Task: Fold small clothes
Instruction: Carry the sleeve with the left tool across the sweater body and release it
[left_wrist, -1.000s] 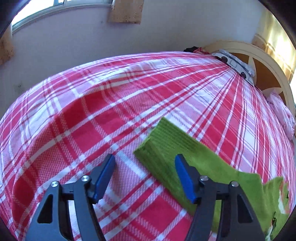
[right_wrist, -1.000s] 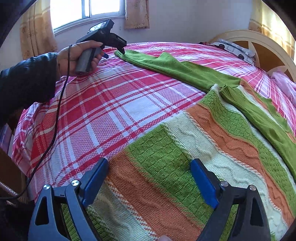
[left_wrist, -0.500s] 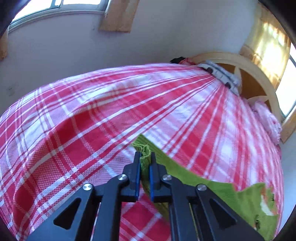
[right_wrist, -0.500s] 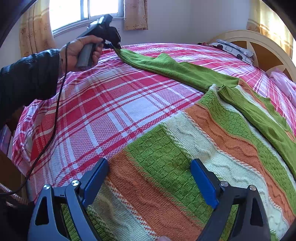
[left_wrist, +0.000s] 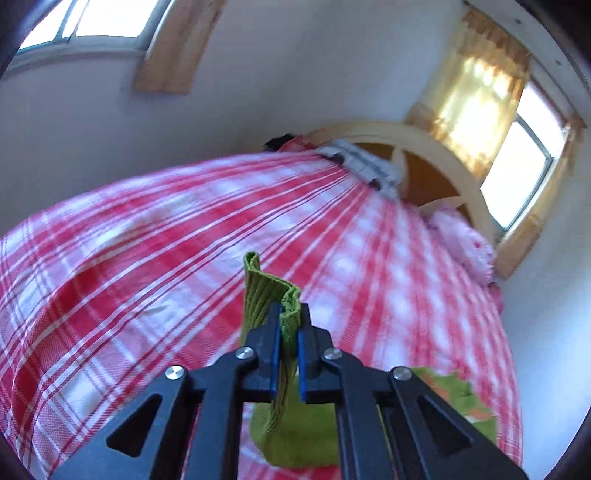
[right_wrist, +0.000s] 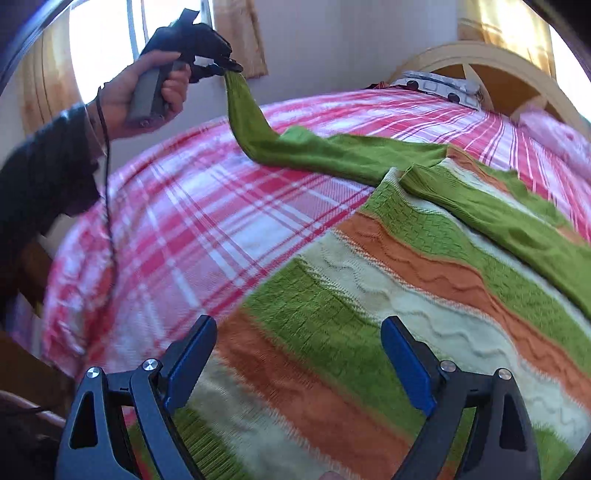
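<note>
Lifted off the bed (right_wrist: 229, 206), the sweater (right_wrist: 332, 314) cuff (left_wrist: 275, 295) sits clamped in the left tongs (left_wrist: 287, 332); right tongs (right_wrist: 299, 354) gape wide above the sweater.

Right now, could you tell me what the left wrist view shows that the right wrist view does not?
Only the left wrist view shows the ribbed cuff pinched between the left gripper pads, up close. Only the right wrist view shows the striped sweater body, the hand lifting the sleeve off the bed, and the open right gripper above the hem. Both share the plaid bedspread, headboard and curtained windows.
</note>
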